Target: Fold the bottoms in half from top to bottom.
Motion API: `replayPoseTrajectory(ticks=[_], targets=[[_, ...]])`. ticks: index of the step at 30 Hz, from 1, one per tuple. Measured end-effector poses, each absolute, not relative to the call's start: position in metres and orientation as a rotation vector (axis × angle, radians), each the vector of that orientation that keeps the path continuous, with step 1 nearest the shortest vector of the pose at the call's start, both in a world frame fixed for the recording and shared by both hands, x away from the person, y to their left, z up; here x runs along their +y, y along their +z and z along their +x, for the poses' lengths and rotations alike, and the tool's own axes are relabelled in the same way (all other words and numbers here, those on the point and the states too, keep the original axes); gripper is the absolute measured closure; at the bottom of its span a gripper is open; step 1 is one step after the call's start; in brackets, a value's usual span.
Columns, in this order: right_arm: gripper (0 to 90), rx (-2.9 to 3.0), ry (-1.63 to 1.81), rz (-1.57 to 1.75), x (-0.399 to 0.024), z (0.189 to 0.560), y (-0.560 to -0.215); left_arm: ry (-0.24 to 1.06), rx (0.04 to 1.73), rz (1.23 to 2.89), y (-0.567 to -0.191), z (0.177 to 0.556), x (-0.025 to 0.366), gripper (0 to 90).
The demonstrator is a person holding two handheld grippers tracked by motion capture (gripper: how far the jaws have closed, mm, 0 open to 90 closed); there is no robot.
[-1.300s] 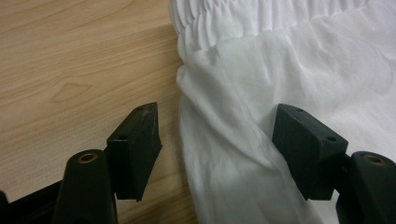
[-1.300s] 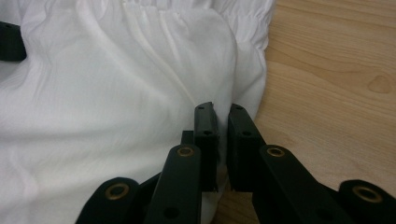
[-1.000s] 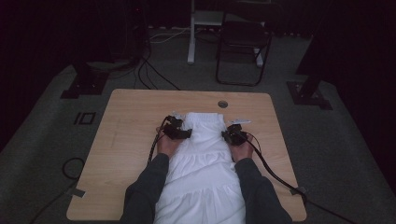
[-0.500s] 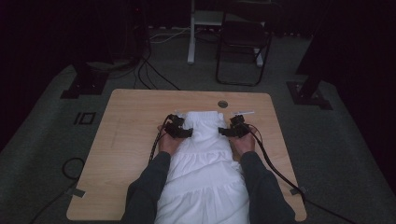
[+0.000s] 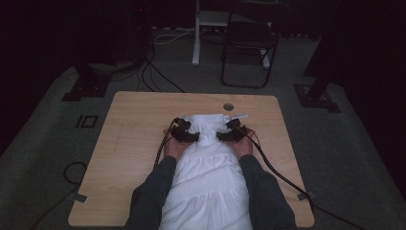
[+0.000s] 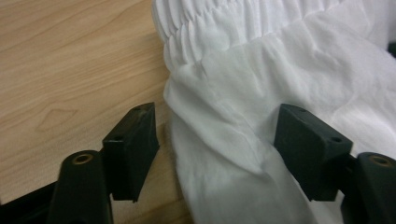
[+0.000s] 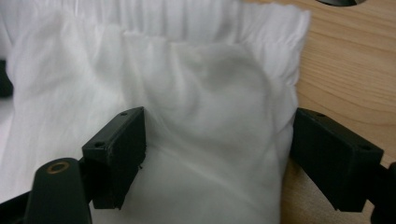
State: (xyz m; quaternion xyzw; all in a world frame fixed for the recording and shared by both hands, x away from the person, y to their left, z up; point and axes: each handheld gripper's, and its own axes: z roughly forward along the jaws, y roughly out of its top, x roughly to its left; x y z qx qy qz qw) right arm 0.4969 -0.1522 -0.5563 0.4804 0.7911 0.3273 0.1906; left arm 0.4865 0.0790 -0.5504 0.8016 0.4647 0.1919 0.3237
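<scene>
White garment [image 5: 207,163] lies between the spread jaws of left gripper [image 6: 215,140] and just-opened right gripper [image 7: 217,149].

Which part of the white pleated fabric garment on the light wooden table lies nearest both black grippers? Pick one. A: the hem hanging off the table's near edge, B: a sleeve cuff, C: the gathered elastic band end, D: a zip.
C: both the left gripper and the right gripper sit beside the white garment just below its gathered band, at the end far from the person.
</scene>
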Motion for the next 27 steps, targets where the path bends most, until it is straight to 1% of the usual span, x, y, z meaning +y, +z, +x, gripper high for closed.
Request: replayPoseTrajectory(ticks=[1,2,3,5,7,8,10,12,16,20,21,22,26,27], targets=[[25.4,2.223,0.919,1.357,-0.151,0.496,-0.555,0.495,1.210,2.106,-0.550,0.486,0.078,38.5],[33.7,2.229,0.917,1.357,-0.151,0.495,-0.553,0.486,1.201,2.115,-0.549,0.485,0.077,44.8],[46.3,2.233,0.920,1.351,-0.151,0.495,-0.552,0.475,1.191,2.116,-0.548,0.484,0.076,51.2],[66.4,2.228,0.934,1.374,-0.151,0.494,-0.550,0.444,1.185,2.117,-0.547,0.483,0.075,62.9],[80.3,2.240,0.969,1.419,-0.154,0.495,-0.549,0.397,1.198,2.101,-0.547,0.484,0.076,75.0],[82.9,2.247,0.985,1.441,-0.155,0.496,-0.549,0.355,1.224,2.077,-0.547,0.484,0.077,80.0],[84.5,2.265,0.998,1.458,-0.157,0.497,-0.548,0.340,1.237,2.075,-0.545,0.484,0.080,84.3],[84.8,2.265,1.027,1.471,-0.161,0.497,-0.546,0.348,1.202,2.080,-0.539,0.484,0.083,85.2],[84.9,2.258,1.125,1.453,-0.172,0.496,-0.534,0.343,1.155,2.022,-0.521,0.483,0.094,85.6],[84.7,2.235,1.192,1.416,-0.174,0.498,-0.512,0.404,1.117,1.987,-0.494,0.485,0.097,85.5],[84.7,2.235,1.192,1.416,-0.174,0.498,-0.512,0.404,1.117,1.987,-0.494,0.485,0.097,85.5],[84.6,2.231,1.207,1.407,-0.174,0.500,-0.507,0.431,1.095,1.972,-0.480,0.486,0.100,85.5],[84.6,2.172,1.299,1.357,-0.177,0.505,-0.472,0.472,1.061,1.904,-0.447,0.489,0.104,85.5],[84.6,2.172,1.299,1.357,-0.177,0.505,-0.472,0.472,1.061,1.904,-0.447,0.489,0.104,85.5]])
